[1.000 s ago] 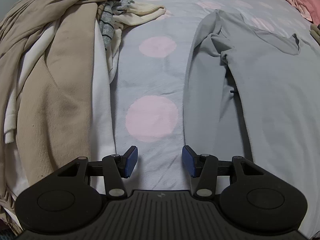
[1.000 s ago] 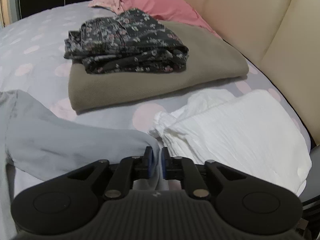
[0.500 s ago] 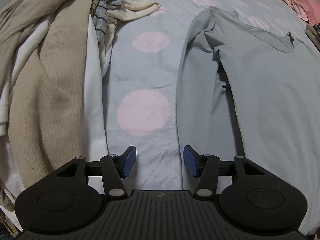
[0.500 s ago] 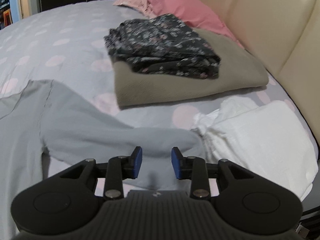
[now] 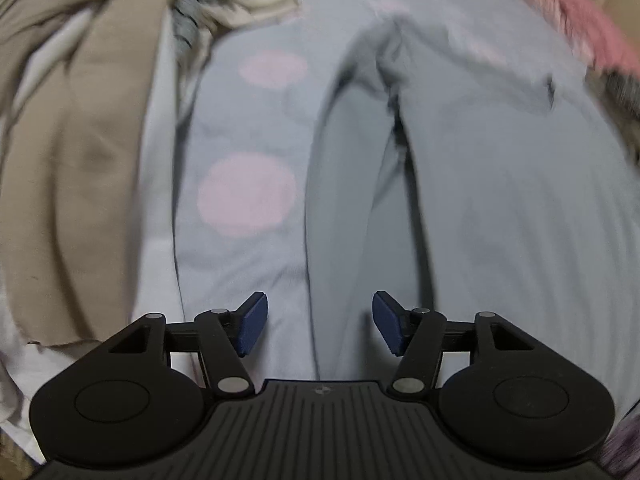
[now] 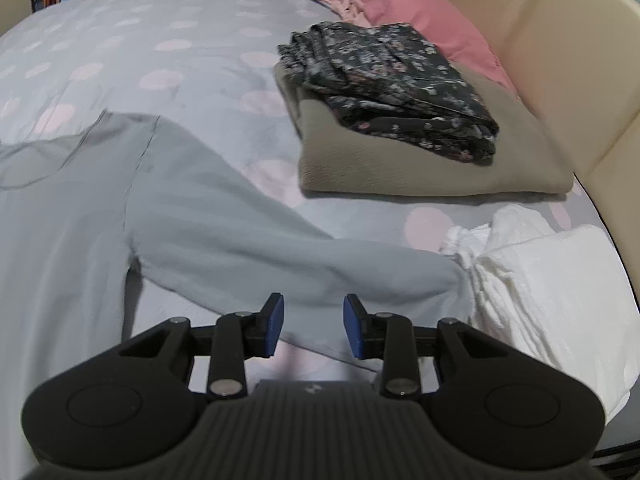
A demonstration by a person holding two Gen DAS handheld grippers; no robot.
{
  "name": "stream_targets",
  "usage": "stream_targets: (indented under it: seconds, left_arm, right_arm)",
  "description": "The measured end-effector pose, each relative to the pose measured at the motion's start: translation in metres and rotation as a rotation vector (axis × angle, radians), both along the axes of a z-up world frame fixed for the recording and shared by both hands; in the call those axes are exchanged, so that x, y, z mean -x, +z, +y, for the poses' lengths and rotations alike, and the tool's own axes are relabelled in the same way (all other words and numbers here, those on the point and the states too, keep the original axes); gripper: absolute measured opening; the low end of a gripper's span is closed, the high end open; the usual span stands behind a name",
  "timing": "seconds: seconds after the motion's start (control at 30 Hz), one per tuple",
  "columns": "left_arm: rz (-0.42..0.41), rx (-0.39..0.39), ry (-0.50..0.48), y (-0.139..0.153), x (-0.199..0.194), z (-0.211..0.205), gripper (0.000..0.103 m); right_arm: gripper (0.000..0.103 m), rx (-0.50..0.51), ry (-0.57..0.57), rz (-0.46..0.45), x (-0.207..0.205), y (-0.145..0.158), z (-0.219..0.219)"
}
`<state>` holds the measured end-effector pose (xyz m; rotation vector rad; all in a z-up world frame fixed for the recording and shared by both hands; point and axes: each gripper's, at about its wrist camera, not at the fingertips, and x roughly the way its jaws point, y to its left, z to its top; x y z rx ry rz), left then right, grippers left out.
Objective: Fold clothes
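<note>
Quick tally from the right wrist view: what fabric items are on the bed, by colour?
Grey: 1, the spread shirt
Olive: 1, folded garment
Dark floral: 1, folded garment on the olive one
White: 1, crumpled garment
Pink: 1, pillow
Total: 5

A shirt (image 6: 120,216) lies spread on the bed (image 6: 168,40), its sleeve (image 6: 280,256) reaching toward a folded stack (image 6: 400,120).

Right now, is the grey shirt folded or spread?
Spread: the grey shirt lies flat on the bed, its sleeve stretched sideways.

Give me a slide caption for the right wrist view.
Open right tool over grey top's sleeve, folded stack beyond.
</note>
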<state>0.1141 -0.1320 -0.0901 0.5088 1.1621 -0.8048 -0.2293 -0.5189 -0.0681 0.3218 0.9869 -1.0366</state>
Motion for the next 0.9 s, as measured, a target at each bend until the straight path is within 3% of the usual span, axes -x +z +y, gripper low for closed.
stream_targets:
  seconds: [0.07,0.13,0.33,0.53,0.7,0.9]
  left_arm:
    - [0.014,-0.031,0.002,-0.008,-0.001,-0.003,0.016]
    - [0.055,0.007,0.039,-0.005,-0.008,0.000,0.002]
    - [-0.002,0.170,0.168,0.044,-0.032,0.010,0.001]
    - [-0.089,0.250,0.289,0.093,-0.083,0.017,0.001]
    - [-0.195,0.216,0.333,0.110,-0.127,0.009,0.001]
    - [-0.201,0.138,0.388,0.083,-0.156,0.006,0.001]
  right_arm:
    - [0.036,-0.001,0.014,0.012,-0.005,-0.003,0.003]
    - [0.036,0.002,0.024,0.018,-0.008,-0.003,0.006]
    - [0.037,0.004,0.027,0.026,-0.009,-0.004,0.009]
    - [0.037,-0.020,-0.008,0.022,-0.007,-0.007,0.002]
    - [0.038,-0.025,-0.024,0.033,-0.006,-0.010,-0.005]
    - [0.041,-0.041,-0.057,0.035,0.001,-0.014,-0.017]
